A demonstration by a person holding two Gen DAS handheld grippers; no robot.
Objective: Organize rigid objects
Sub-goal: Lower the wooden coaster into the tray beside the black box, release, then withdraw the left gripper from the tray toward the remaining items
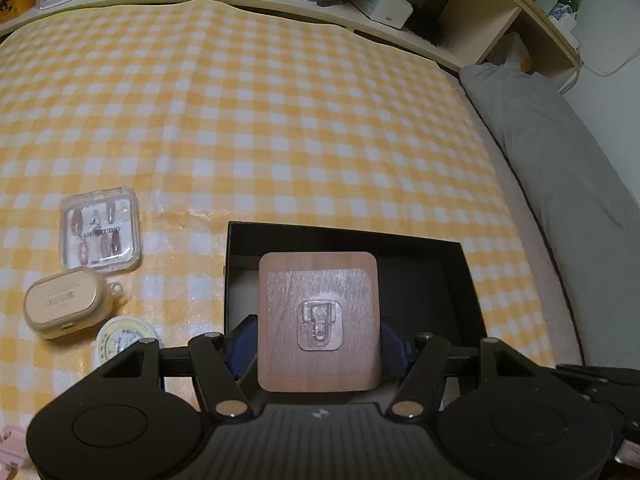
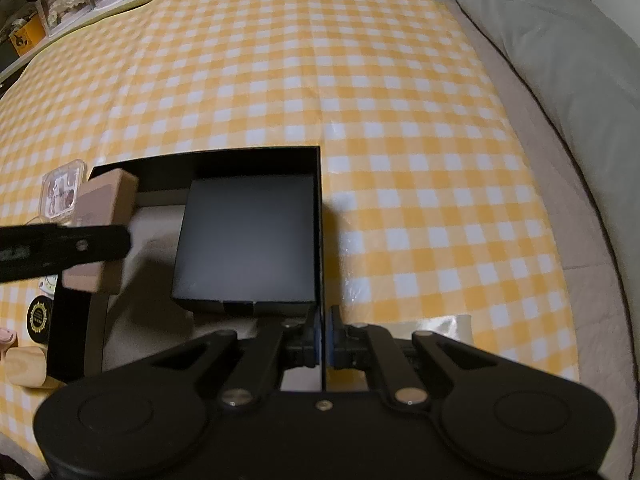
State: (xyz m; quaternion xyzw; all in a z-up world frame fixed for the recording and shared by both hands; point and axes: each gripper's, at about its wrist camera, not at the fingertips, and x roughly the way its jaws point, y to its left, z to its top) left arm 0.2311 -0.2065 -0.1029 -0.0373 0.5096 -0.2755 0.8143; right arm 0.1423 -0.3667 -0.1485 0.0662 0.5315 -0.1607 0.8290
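Note:
My left gripper (image 1: 319, 344) is shut on a square wooden block (image 1: 318, 320) with a clear plastic hook on its face, blue pads pressing its two sides. The block hangs over the left part of an open black box (image 1: 344, 233) lying on the yellow checked cloth. In the right wrist view, my right gripper (image 2: 323, 336) is shut on the thin right wall of the black box (image 2: 320, 220). A smaller flat black box (image 2: 248, 240) lies inside it. The wooden block (image 2: 108, 200) shows at the left in the other gripper.
Left of the box lie a clear nail case (image 1: 100, 228), a beige oval case (image 1: 64, 304) and a round tin (image 1: 124, 336). A black round tin (image 2: 39, 314) and a pale wooden piece (image 2: 26, 364) sit nearby. A grey pillow (image 1: 560, 160) lines the right edge; shelves (image 1: 480, 12) stand behind.

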